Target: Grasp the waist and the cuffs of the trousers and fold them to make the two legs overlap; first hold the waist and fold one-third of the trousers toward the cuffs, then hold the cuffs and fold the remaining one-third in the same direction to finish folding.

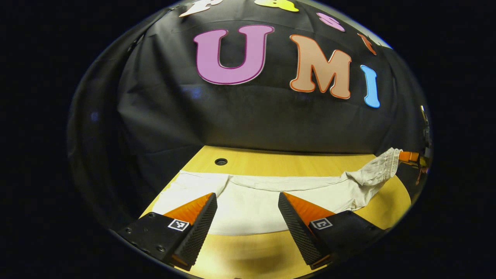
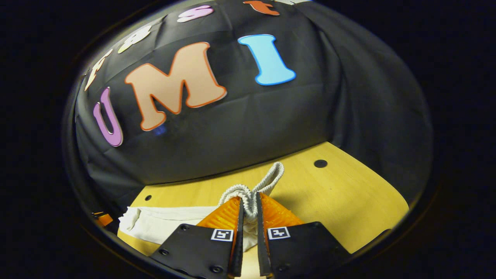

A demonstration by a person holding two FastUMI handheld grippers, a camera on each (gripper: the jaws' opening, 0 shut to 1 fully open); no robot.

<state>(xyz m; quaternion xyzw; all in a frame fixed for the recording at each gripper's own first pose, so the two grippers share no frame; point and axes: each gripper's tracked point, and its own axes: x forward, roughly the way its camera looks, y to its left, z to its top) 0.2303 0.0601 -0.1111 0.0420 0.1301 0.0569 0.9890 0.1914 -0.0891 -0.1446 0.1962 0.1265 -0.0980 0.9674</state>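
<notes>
Your right gripper (image 2: pixel 248 209) clamps the gathered waist (image 2: pixel 252 190) of the white trousers (image 1: pixel 248 201), lifting it off the wooden table (image 1: pixel 271 162) to start the fold; your left gripper (image 1: pixel 247 217) hovers with fingers spread, unloaded, above the flat-lying legs.

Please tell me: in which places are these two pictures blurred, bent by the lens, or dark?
Left gripper view: the table's far edge curves from fisheye distortion; the near wood under the open left gripper is smeared; the trousers are sharp. Right gripper view: the right gripper, shut on the waistband, is sharp; the table bows, and its edges fall dark.
</notes>
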